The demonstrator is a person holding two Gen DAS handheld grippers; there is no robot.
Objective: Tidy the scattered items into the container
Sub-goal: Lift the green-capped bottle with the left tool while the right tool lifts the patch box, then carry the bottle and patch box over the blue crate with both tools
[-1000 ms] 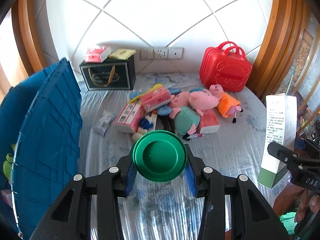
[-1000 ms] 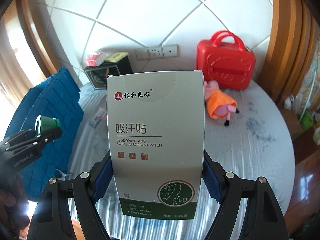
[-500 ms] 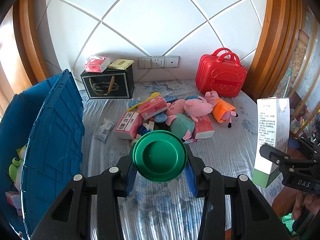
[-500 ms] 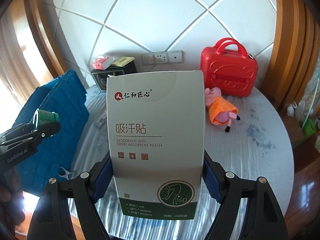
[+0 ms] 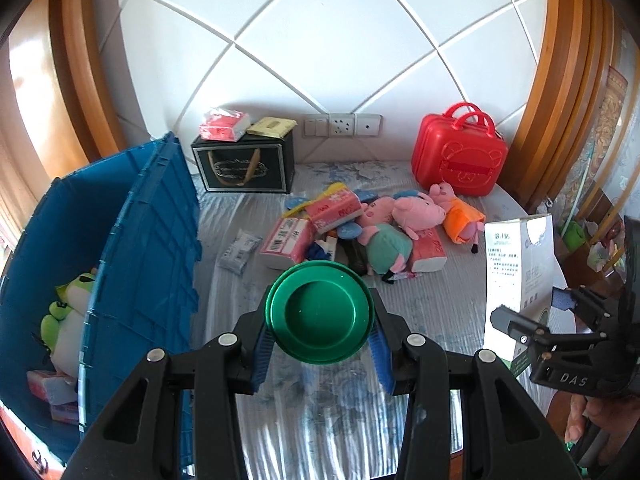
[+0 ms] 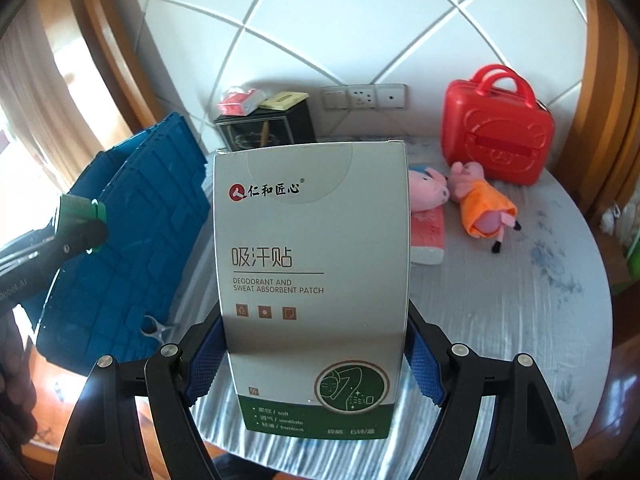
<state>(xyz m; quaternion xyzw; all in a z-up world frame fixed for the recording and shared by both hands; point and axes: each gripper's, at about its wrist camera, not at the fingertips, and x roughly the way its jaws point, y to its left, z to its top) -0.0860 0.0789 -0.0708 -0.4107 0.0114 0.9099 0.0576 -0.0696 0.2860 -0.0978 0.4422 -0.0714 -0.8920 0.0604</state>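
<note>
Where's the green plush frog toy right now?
In the left wrist view, the green plush frog toy sits at far left inside the blue plastic crate, above pink tissue packs on the crate's bottom.

glossy green metallic lid, matt cardboard box, ribbed blue plastic crate.

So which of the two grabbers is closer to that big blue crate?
Left. The left gripper, holding the green lid, sits right beside the blue crate. The right gripper, holding the white box, is farther off.
</note>
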